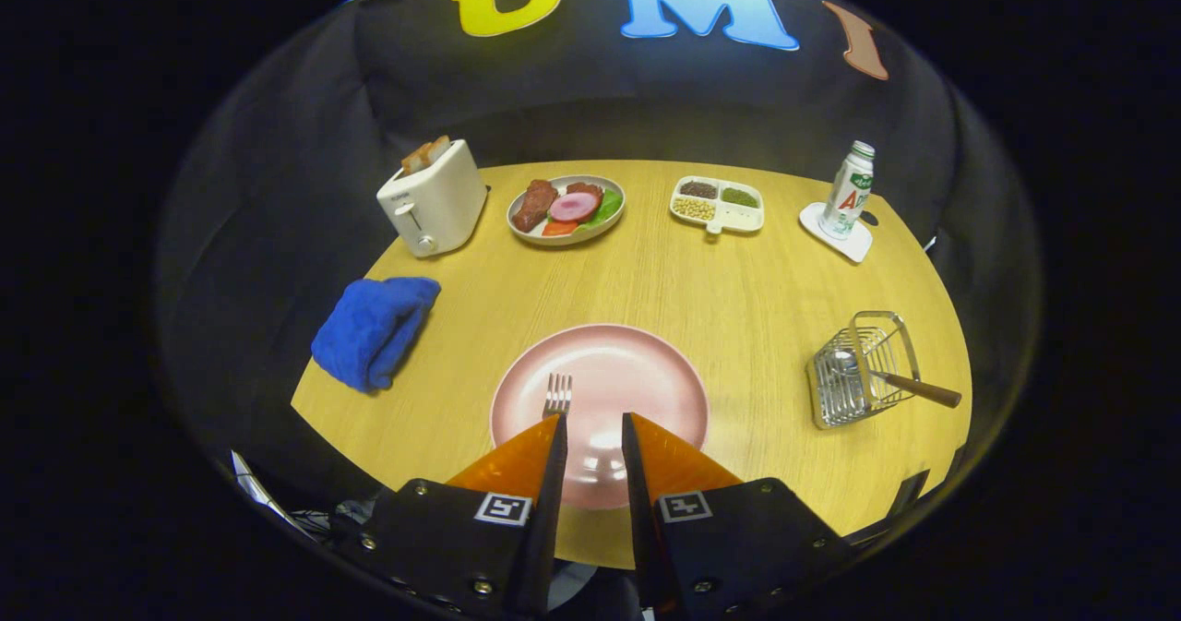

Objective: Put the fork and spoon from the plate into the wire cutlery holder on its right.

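A pink plate (646, 372) lies on the wooden table just ahead of my fingers. On it rests a metal fork (557, 393), tines pointing away, its handle hidden behind my left finger. To the plate's right stands the wire cutlery holder (863, 372) with a spoon (900, 383) in it, the bowl lying inside and the wooden handle sticking out to the right. My gripper (593, 432) hovers over the near part of the plate, open, with nothing between its fingers.
A blue cloth (374, 328) lies left of the plate. Along the far edge stand a white toaster (434, 201), a plate of food (566, 208), a divided dish of beans (718, 204) and a bottle (847, 192) on a white coaster.
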